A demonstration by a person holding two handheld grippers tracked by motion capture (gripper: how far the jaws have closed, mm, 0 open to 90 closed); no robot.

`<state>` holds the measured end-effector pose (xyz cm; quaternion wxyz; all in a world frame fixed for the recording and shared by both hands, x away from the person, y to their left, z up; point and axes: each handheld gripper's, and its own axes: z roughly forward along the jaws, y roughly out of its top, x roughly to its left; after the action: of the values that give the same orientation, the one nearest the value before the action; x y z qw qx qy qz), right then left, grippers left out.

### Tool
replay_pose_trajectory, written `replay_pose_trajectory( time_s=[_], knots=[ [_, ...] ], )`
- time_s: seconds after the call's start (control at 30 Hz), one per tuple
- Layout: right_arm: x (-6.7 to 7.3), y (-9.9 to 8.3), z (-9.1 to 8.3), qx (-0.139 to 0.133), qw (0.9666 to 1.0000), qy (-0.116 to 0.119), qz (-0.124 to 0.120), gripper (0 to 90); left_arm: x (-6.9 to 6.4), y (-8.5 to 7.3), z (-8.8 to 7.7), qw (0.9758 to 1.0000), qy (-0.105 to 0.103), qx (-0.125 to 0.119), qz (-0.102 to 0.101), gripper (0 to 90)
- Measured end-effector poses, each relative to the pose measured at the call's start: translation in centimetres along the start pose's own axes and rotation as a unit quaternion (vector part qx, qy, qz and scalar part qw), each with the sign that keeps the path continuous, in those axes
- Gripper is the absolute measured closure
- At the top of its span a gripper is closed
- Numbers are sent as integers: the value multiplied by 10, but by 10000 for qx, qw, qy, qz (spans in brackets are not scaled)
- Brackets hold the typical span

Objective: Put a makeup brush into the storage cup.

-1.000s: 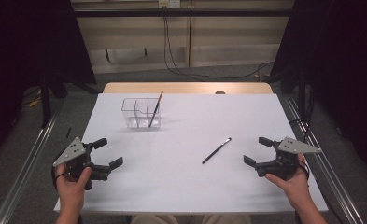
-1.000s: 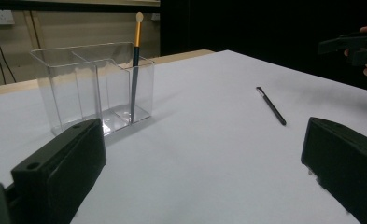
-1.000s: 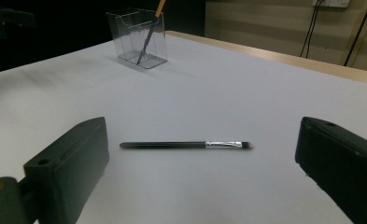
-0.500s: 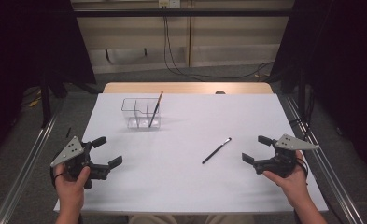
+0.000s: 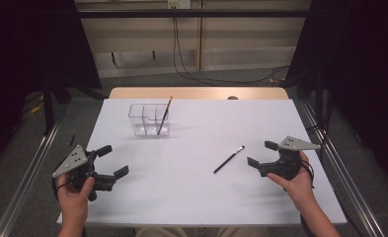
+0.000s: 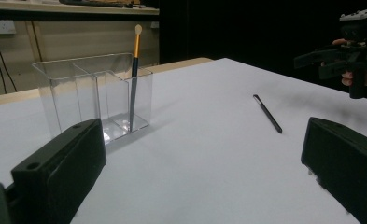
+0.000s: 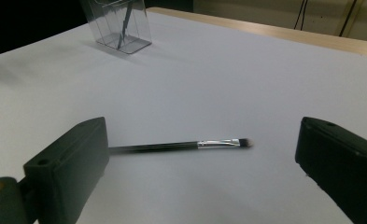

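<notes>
A clear plastic organizer [image 5: 149,120] stands on the white table [image 5: 191,197] at the back left, with an orange-banded brush [image 5: 164,115] leaning upright in its right compartment. A thin black brush [image 5: 229,159] lies flat right of centre. My left gripper [image 5: 113,160] is held open near the front left edge, nothing between its jaws. My right gripper [image 5: 260,153] is open just right of the lying brush, apart from it. The left gripper view looks past the open left gripper [image 6: 204,140] at the organizer [image 6: 92,93]. In the right gripper view the black brush [image 7: 181,145] lies ahead of the open right gripper [image 7: 204,135].
A wooden strip [image 5: 196,93] runs along the table's far edge, with cables [image 5: 181,59] hanging behind it. Metal rails [image 5: 329,158] flank both sides of the table. Dark curtains close off left and right.
The right gripper has edged slightly left toward the lying brush. The left gripper has hardly moved. Both brushes and the organizer stay where they were.
</notes>
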<state>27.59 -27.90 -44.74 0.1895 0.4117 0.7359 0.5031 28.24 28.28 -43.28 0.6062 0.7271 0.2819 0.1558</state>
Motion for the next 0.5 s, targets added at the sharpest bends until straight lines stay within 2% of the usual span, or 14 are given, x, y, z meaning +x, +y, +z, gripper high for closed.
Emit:
replay_pose_trajectory(
  time_s=[0.23,0.5],
  knots=[
    [-2,4,8,250,9996,-85,86,24,0,0,3,10000,-11,25,6,0],
    [-2,6,21,630,9975,-187,268,23,1,0,4,10000,-42,50,10,0]
  ],
)
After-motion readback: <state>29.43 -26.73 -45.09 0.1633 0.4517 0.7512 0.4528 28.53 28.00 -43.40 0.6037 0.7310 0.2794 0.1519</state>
